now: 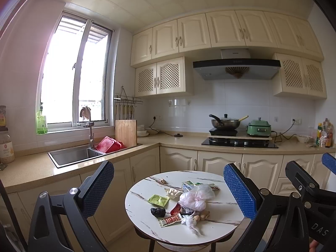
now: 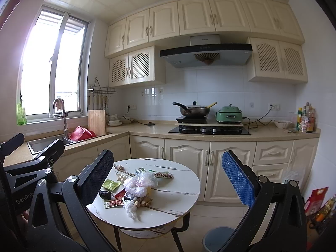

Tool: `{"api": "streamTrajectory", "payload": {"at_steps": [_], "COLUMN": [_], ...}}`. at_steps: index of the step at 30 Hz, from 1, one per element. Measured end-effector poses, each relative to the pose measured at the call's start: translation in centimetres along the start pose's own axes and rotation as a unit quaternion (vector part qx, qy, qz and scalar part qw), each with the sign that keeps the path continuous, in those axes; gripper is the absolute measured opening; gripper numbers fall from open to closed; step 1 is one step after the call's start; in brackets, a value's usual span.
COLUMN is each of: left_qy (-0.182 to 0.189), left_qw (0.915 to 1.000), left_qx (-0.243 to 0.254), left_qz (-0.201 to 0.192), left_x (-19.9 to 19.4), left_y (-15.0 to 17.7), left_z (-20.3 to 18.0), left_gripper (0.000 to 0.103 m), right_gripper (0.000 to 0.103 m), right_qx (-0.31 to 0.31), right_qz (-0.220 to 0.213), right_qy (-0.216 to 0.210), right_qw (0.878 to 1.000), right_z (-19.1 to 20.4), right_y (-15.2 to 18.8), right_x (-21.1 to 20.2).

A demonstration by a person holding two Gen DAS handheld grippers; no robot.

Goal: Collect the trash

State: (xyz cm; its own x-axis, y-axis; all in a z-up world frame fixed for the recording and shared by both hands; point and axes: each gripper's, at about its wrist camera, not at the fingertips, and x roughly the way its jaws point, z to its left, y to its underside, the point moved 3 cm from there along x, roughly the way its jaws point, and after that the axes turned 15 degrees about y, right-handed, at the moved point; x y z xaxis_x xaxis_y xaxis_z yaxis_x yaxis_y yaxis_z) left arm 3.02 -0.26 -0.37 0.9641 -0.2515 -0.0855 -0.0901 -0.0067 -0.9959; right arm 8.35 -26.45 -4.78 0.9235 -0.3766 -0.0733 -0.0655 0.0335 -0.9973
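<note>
Both our tools hang spread and empty: left gripper (image 1: 169, 185), right gripper (image 2: 168, 177), raised well back from the round table (image 2: 180, 205). Nothing collected yet, we judge. Wrappers, clear plastic bag (image 2: 137, 183) and scraps lie heaped there; grey bin (image 2: 218, 238), probably the target, stands beside it.

bin (image 2: 218, 239) cut off by bottom edge, condiment bottles (image 2: 305, 120) labels unreadable
</note>
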Motion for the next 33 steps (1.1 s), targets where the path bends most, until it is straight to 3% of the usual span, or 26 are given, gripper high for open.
{"api": "streamTrajectory", "payload": {"at_steps": [33], "left_qy": [-0.001], "left_qw": [0.9999], "left_qx": [0.001], "left_qz": [0.016], "left_x": [1.1], "left_y": [0.5], "left_z": [0.6], "left_gripper": [0.103], "right_gripper": [0.103], "right_qx": [-0.002], "right_qz": [0.006], "right_qy": [-0.006], "right_qw": [1.0], "right_z": [0.4], "right_y": [1.0], "right_x": [0.8]}}
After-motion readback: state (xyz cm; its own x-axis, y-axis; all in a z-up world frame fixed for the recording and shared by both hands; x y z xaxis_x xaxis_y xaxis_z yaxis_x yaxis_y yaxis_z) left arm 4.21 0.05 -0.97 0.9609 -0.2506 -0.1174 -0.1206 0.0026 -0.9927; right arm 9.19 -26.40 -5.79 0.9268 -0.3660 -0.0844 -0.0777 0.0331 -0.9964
